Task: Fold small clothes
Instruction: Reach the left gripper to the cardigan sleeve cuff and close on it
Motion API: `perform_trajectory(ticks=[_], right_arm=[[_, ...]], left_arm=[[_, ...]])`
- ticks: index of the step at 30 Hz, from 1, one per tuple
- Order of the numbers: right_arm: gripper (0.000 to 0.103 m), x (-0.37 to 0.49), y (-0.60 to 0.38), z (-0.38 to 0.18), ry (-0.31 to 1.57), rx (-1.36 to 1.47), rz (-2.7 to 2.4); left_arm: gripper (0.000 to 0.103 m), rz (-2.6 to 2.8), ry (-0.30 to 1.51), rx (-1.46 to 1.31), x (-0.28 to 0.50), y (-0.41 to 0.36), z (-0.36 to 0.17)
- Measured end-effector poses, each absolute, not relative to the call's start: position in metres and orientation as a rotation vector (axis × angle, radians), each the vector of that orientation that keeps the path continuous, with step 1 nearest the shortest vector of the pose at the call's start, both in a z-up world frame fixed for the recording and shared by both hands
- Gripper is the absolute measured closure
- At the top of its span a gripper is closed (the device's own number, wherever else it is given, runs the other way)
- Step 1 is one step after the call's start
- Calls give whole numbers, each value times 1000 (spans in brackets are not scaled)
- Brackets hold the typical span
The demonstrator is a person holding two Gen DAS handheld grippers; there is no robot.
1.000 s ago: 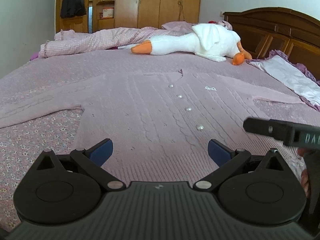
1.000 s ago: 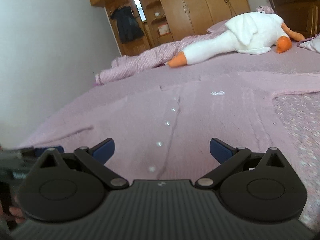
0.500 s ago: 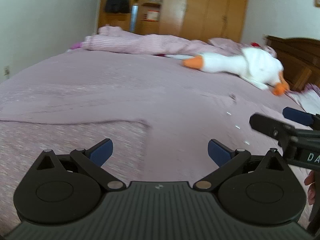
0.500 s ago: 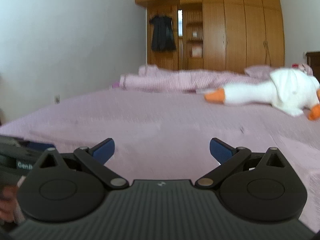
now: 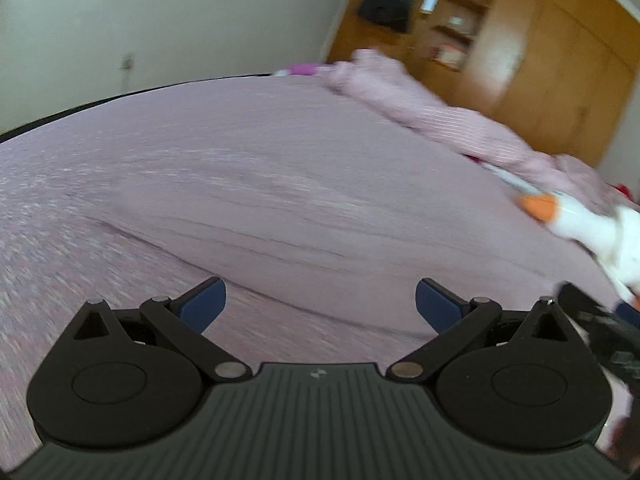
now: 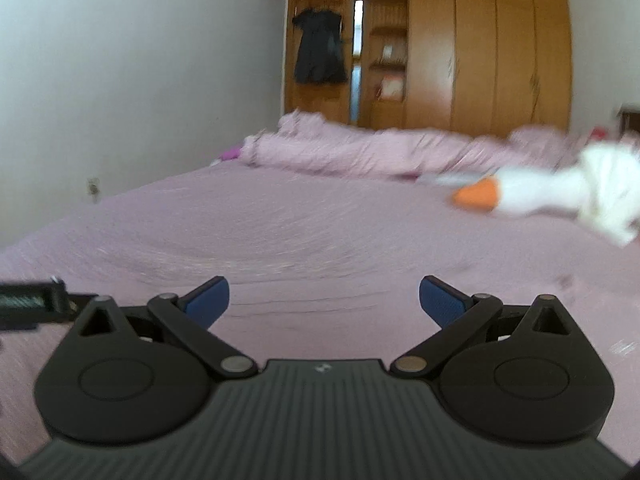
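Sweater (image 5: 280,216) knit lies flat on the bed just ahead of your left gripper (image 5: 320,300), blurred, its sleeve edge running as a dark crease past the blue pads. Your left tool is spread wide, gripping nothing. Your right gripper (image 6: 324,298) is spread wide too, empty, over the same pink spread (image 6: 280,232). Farther off, the white goose toy (image 6: 560,192) lies before a rumpled quilt (image 6: 360,152), and the wooden wardrobe (image 6: 480,48) stands behind.
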State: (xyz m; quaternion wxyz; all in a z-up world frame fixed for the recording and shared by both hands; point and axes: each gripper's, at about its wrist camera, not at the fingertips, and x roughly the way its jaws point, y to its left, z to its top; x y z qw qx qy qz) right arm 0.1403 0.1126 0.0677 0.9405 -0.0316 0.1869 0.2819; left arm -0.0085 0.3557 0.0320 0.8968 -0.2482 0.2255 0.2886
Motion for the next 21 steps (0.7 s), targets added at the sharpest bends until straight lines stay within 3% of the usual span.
perform_trajectory(ticks=[4, 8, 12, 21], right_arm=[[0, 152, 150, 61, 422, 20, 664], [0, 160, 191, 57, 464, 70, 710], [0, 168, 216, 55, 530, 150, 813], [0, 176, 209, 39, 685, 488, 941]], left_arm=[[0, 701, 489, -603, -21, 423, 6], [0, 667, 395, -862, -44, 472, -16], [0, 635, 309, -938, -48, 498, -23], [0, 682, 166, -870, -29, 517, -31]])
